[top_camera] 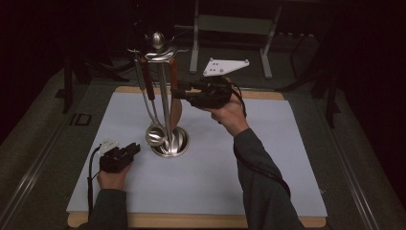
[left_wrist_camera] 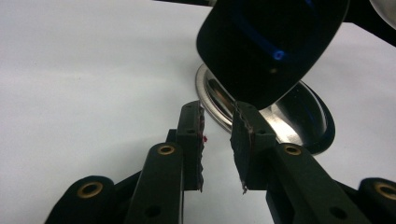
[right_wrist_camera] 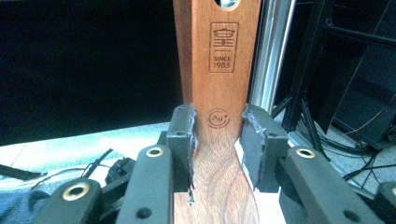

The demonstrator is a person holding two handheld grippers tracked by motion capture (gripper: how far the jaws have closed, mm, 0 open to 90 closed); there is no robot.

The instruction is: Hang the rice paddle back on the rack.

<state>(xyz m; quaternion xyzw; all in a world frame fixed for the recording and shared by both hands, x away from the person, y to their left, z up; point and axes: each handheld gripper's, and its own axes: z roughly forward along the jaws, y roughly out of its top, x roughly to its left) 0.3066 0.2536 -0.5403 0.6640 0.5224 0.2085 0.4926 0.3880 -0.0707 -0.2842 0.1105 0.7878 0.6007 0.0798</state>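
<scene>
A steel utensil stand (top_camera: 165, 103) rises from a round base (top_camera: 179, 141) on the pale mat (top_camera: 230, 163). A ladle (top_camera: 155, 134) and a wooden spatula (top_camera: 176, 112) hang from its top. My right gripper (top_camera: 176, 91) is held level and is shut on the spatula's handle (right_wrist_camera: 217, 93) at its narrow neck, with a pad (right_wrist_camera: 183, 135) on either side. My left gripper (top_camera: 135, 149) rests low on the mat just left of the base. Its jaws (left_wrist_camera: 218, 140) stand open with nothing between them, pointing at the base rim (left_wrist_camera: 210, 100) under the dark ladle bowl (left_wrist_camera: 271, 46).
The mat lies on a wooden board (top_camera: 191, 220) on a grey table. A metal frame (top_camera: 230, 28) and dark stands are beyond the far edge. Bare mat stretches to the right of the stand and along the front.
</scene>
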